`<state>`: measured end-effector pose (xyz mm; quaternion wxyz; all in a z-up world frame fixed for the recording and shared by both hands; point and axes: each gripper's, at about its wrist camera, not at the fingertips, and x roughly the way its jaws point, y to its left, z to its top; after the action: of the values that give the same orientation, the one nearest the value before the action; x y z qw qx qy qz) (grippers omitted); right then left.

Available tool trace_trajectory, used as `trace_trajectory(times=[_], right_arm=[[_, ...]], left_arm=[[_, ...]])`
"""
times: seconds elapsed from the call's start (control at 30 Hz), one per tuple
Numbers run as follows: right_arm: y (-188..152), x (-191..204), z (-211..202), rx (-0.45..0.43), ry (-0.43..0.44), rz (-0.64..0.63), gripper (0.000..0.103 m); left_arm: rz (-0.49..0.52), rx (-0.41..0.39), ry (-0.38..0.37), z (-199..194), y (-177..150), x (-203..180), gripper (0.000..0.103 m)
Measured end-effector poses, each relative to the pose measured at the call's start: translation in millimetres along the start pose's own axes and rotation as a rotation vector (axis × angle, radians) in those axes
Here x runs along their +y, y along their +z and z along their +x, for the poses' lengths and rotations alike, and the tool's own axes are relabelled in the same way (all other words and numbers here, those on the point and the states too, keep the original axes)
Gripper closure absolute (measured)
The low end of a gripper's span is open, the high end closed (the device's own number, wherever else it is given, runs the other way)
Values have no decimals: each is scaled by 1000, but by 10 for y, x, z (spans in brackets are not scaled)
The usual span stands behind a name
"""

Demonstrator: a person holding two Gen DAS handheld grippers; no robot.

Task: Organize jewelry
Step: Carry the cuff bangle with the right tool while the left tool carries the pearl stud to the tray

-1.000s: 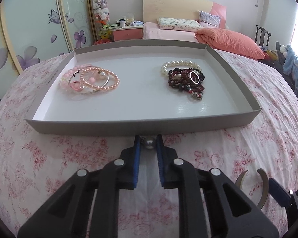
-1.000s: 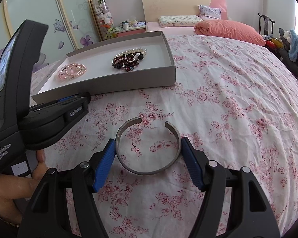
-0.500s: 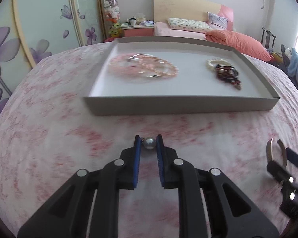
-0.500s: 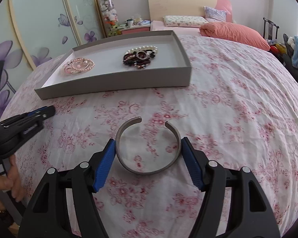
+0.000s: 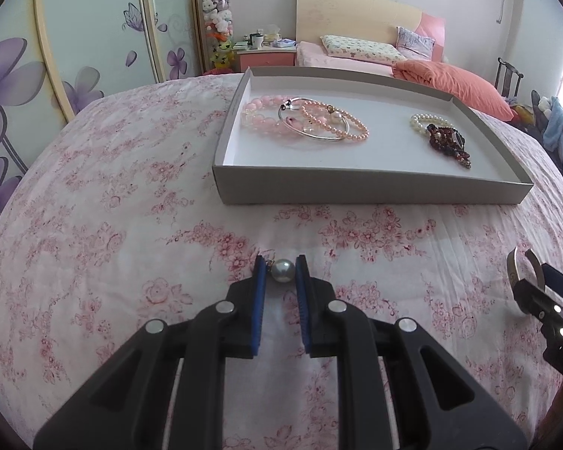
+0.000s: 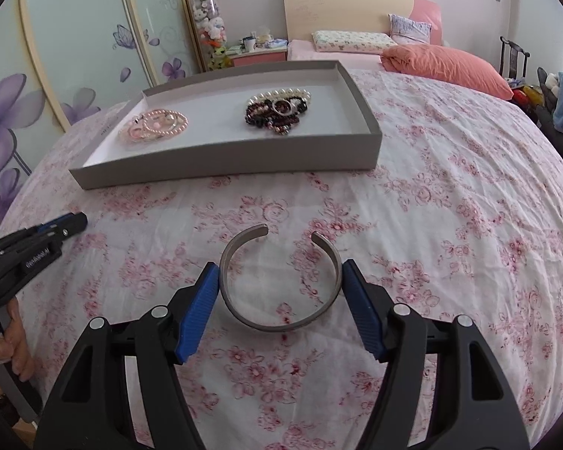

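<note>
My left gripper (image 5: 280, 268) is shut on a small pearl earring (image 5: 282, 270), held just above the floral bedspread in front of the grey tray (image 5: 356, 189). My right gripper (image 6: 280, 281) is shut on an open silver cuff bangle (image 6: 277, 322), its jaws pressing the cuff's two sides. The tray (image 6: 225, 161) holds a pile of pink bead bracelets with a silver bangle (image 5: 307, 120) on its left and a white pearl bracelet with dark red beads (image 5: 444, 137) on its right. In the left wrist view the right gripper (image 5: 533, 281) shows at the right edge.
The floral bedspread (image 6: 450, 225) covers the whole work surface. An orange duvet (image 5: 458, 88) and pillows lie beyond the tray. Sliding wardrobe doors (image 5: 75, 37) with purple flowers stand on the left. The left gripper (image 6: 37, 240) and a hand show at the left edge of the right wrist view.
My left gripper has pulled back and to the left of the tray with the pearl earring still in it. My right gripper still holds the cuff and has drawn back slightly.
</note>
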<state>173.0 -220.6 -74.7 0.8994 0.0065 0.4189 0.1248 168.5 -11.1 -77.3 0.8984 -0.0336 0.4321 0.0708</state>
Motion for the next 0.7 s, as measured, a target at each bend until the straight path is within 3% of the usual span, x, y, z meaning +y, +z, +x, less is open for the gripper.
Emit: trace_trajectory(times=[0.27,0.7], right_arm=[[88,171,-195,-91,24,-31,36],[241,289,-658,-353,4,-44,36]], left_arm=[[-28,-43,-17,-131,-35,107,86],[-6,-324,10,-821,85,167,86]])
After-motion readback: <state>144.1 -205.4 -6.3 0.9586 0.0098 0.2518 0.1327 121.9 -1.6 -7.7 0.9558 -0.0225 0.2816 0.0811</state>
